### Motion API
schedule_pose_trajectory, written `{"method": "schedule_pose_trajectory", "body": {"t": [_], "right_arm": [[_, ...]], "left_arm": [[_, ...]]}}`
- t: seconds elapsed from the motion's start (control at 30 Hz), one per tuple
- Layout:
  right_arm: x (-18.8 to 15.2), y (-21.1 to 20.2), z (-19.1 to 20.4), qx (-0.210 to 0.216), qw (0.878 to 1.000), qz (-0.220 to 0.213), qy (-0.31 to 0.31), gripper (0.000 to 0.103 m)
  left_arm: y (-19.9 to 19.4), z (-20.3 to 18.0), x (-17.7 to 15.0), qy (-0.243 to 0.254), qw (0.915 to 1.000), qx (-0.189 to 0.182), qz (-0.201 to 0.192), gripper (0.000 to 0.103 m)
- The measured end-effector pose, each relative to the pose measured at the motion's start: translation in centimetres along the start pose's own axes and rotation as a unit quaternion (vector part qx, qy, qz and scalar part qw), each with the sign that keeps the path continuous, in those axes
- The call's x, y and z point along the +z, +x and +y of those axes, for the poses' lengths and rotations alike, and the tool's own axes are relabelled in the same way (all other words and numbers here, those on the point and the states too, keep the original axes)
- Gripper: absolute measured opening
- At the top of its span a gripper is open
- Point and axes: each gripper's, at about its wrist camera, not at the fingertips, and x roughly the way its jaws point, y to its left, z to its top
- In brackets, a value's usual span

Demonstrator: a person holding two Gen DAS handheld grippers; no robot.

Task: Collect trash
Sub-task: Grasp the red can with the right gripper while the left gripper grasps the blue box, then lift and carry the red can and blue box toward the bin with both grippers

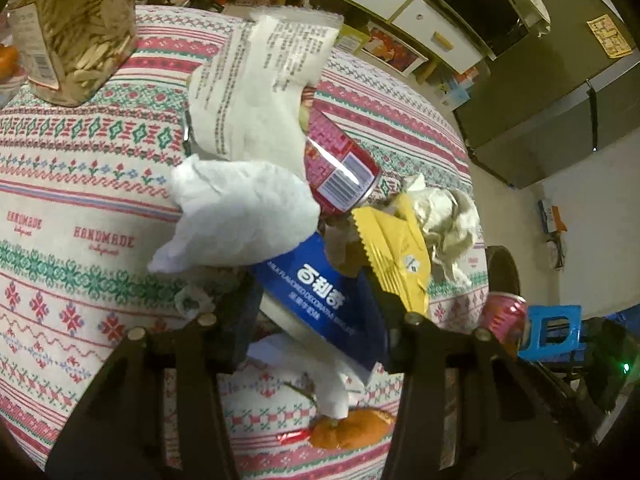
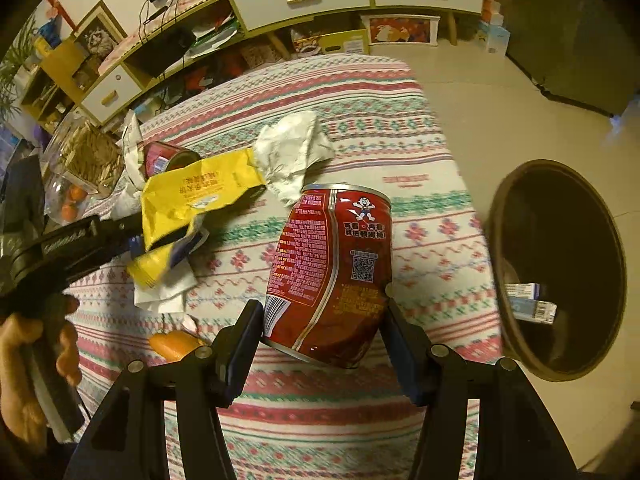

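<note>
My right gripper is shut on a dented red can, held above the table's right edge, left of a brown trash bin. My left gripper is shut on a blue snack box, with a white tissue and a yellow wrapper bunched at its fingers. Beyond it lie a second red can, a white printed wrapper and crumpled paper. The left gripper shows in the right wrist view, holding the yellow wrapper.
The table has a patterned cloth. An orange peel lies near the front. A clear jar of seeds stands at the back left. The bin holds small boxes. A blue stool stands on the floor.
</note>
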Motion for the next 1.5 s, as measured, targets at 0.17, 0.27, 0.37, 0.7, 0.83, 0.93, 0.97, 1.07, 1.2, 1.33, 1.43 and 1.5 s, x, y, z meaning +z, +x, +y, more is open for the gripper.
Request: {"method": "schedule_pose_trajectory", "body": {"t": [0.17, 0.27, 0.37, 0.7, 0.83, 0.93, 0.97, 1.07, 1.2, 1.33, 1.43, 1.5], "right_arm": [[-0.6, -0.8, -0.6, -0.006, 1.000, -0.006, 0.000, 0.060], [-1.0, -1.2, -0.7, -0.009, 1.000, -0.009, -0.001, 0.060], [-1.5, -1.7, -1.0, -0.012, 1.000, -0.012, 0.000, 0.060], [-2.2, -4.7, -2.6, -0.007, 0.999, -0.041, 0.016, 0.060], [-2.3, -5.8, -3.6, -0.003, 0.998, -0.052, 0.029, 0.060], [-2.4, -6.9, -4.4, 0.001, 0.997, -0.065, 0.040, 0.060], [-2.4, -7.2, -4.6, 0.001, 0.997, -0.069, 0.043, 0.060], [-2.5, -8.1, -5.5, 0.002, 0.995, -0.080, 0.052, 0.060], [-2.8, -9.2, -6.6, 0.001, 0.994, -0.091, 0.063, 0.060], [-3.2, -9.7, -7.4, 0.002, 0.993, -0.096, 0.071, 0.060], [-3.4, -9.8, -7.8, 0.002, 0.993, -0.095, 0.073, 0.060], [-3.5, -9.7, -8.0, 0.002, 0.993, -0.093, 0.073, 0.060]], "left_arm": [[1.3, 0.7, 0.7, -0.038, 0.9991, -0.008, 0.015, 0.050], [1.5, 2.0, 0.9, -0.079, 0.9963, -0.030, 0.016, 0.049], [0.8, 2.4, 0.8, -0.082, 0.9958, -0.038, 0.012, 0.040], [-4.6, 2.1, -0.6, -0.034, 0.9957, -0.085, -0.013, 0.004], [-6.8, 1.3, -1.3, -0.021, 0.9953, -0.090, -0.026, 0.002], [-8.3, 0.8, -2.0, -0.002, 0.9961, -0.076, -0.044, 0.002], [-8.4, 0.2, -2.1, 0.004, 0.9961, -0.072, -0.051, 0.002], [-9.2, -0.5, -2.4, 0.020, 0.9940, -0.078, -0.074, 0.002], [-10.9, -2.3, -2.8, 0.064, 0.9884, -0.076, -0.115, 0.001], [-10.7, -3.7, -2.8, 0.101, 0.9873, -0.030, -0.119, 0.002], [-9.8, -4.4, -3.0, 0.127, 0.9841, 0.063, -0.107, 0.035], [-9.4, -3.8, -3.0, 0.123, 0.9800, 0.114, -0.108, 0.081]]}}
